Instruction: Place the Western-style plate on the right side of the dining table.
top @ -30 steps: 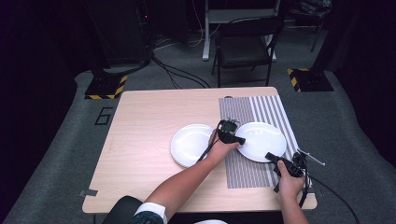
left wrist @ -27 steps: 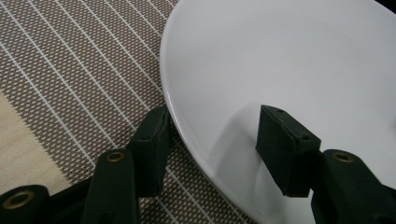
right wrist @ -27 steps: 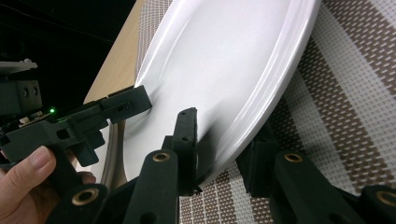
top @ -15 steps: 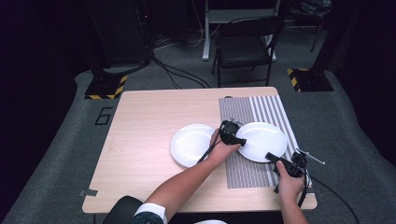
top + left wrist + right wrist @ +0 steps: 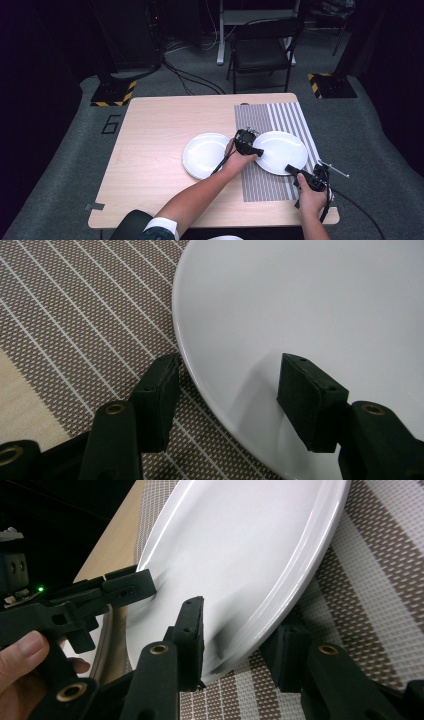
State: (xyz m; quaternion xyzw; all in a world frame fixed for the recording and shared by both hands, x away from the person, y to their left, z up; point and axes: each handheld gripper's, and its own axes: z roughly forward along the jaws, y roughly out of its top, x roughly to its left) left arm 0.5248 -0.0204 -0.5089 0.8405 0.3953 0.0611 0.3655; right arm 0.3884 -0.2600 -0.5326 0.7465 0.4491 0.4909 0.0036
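We see a wooden table [image 5: 160, 150] with a striped mat [image 5: 272, 125] lying toward its right edge, running from the far edge most of the way to the near one. Two white plates sit on it. The right plate [image 5: 280, 151] rests on the mat, a little nearer the near edge than the far one. The left plate [image 5: 206, 155] lies on bare wood just beside the mat's left border, and the two plates are near each other without touching.

Our left gripper [image 5: 248, 149] sits at the right plate's left rim. In the left gripper view its jaws stand apart and straddle that rim [image 5: 300, 315]: one pad is over the mat just outside the plate, the other over the plate's inner surface. We see a gap at both pads, so nothing is clamped.

Our right gripper [image 5: 295, 170] is at the same plate's near-right rim, close to the table's near right corner. In the right gripper view the plate [image 5: 235, 555] runs between its spread jaws, one above the rim and one beneath it on the mat side. We cannot tell whether the pads press the rim. The left gripper [image 5: 125, 587] shows across the plate there.
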